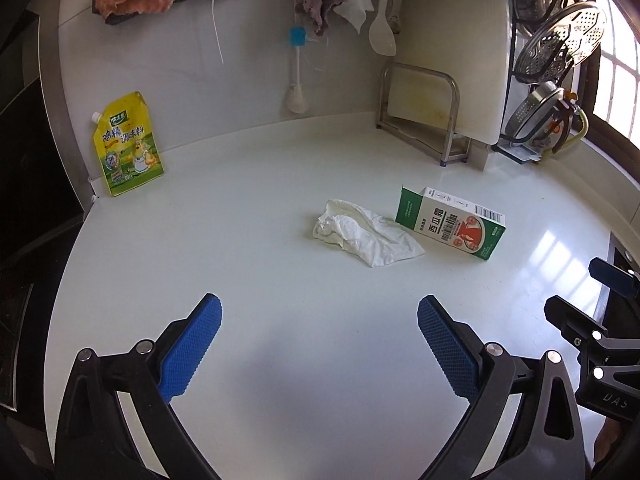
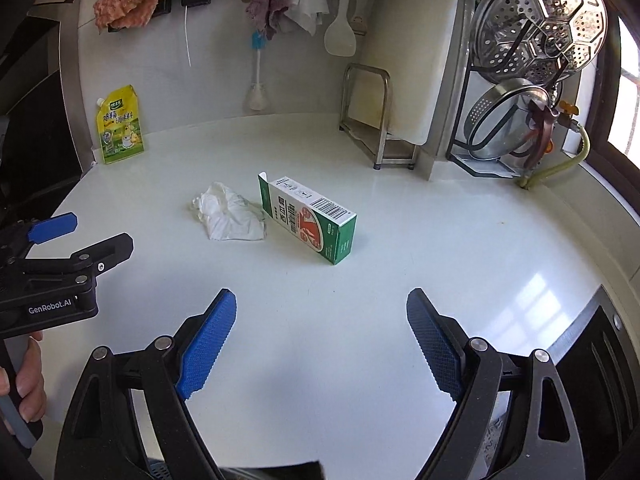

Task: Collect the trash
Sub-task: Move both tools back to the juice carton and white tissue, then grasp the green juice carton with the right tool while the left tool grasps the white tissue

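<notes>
A crumpled white tissue lies mid-counter. Just to its right rests a green and white carton on its side, one end flap open. My left gripper hovers over the near counter, short of the tissue, open wide with nothing between its blue pads. My right gripper is likewise open and empty, short of the carton. Each gripper shows at the edge of the other's view: the right one, the left one, held by a hand.
A yellow seasoning pouch leans on the back wall at left. A metal rack with a white cutting board stands at back right, beside steamer trays and lids. Cloths and utensils hang on the wall. The white counter drops off at right.
</notes>
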`<state>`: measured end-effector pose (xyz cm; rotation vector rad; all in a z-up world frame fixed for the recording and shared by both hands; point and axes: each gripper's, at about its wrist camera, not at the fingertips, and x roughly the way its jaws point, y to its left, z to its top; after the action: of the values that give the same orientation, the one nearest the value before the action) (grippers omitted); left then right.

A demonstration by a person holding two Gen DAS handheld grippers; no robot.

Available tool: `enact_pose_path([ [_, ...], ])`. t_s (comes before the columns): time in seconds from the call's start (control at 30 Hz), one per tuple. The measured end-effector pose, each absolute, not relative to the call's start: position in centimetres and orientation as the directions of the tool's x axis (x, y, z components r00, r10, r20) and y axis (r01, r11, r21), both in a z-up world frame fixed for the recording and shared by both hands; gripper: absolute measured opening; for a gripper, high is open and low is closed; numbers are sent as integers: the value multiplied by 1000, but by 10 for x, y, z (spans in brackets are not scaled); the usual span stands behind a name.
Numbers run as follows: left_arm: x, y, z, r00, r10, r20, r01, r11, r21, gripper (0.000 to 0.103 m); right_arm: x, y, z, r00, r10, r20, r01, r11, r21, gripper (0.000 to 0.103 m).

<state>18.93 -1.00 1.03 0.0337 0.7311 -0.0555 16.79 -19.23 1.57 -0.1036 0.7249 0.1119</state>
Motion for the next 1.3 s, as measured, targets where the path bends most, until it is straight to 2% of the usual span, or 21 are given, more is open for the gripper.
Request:
enact_pose_path([
  [0.43, 248, -18, -10, 717, -21, -697, 37, 999, 8, 97, 256, -204, -14, 688, 105, -718, -184, 982, -32, 83],
  [0.8, 254, -19, -14, 717, -30, -697, 49, 999, 7, 97, 301, -203, -28, 638, 150, -756, -238, 971, -8, 83],
  [1.07, 257, -20, -17, 702, -44, -711, 59, 998, -4, 97, 305, -194, -29, 649, 161, -744, -257, 966, -15, 82],
  [1.1, 257, -20, -17, 701, -44, -711, 57, 998, -5, 97, 304, -193, -30, 650, 158, -743, -258, 966, -21, 76],
  [1.13, 258, -21, -17, 700, -44, -712, 57, 998, -5, 97, 304, -192, -31, 648, 150, -747, -258, 966, -29, 64],
  [1.17, 259, -21, -18, 699, -45, -714, 57, 998, -7, 97, 304, -191, -32, 641, 142, -754, -256, 966, -35, 58],
  [1.3, 263, -23, -20, 691, -43, -722, 50, 999, -12, 97, 303, -195, -33, 632, 168, -756, -258, 966, -1, 40],
])
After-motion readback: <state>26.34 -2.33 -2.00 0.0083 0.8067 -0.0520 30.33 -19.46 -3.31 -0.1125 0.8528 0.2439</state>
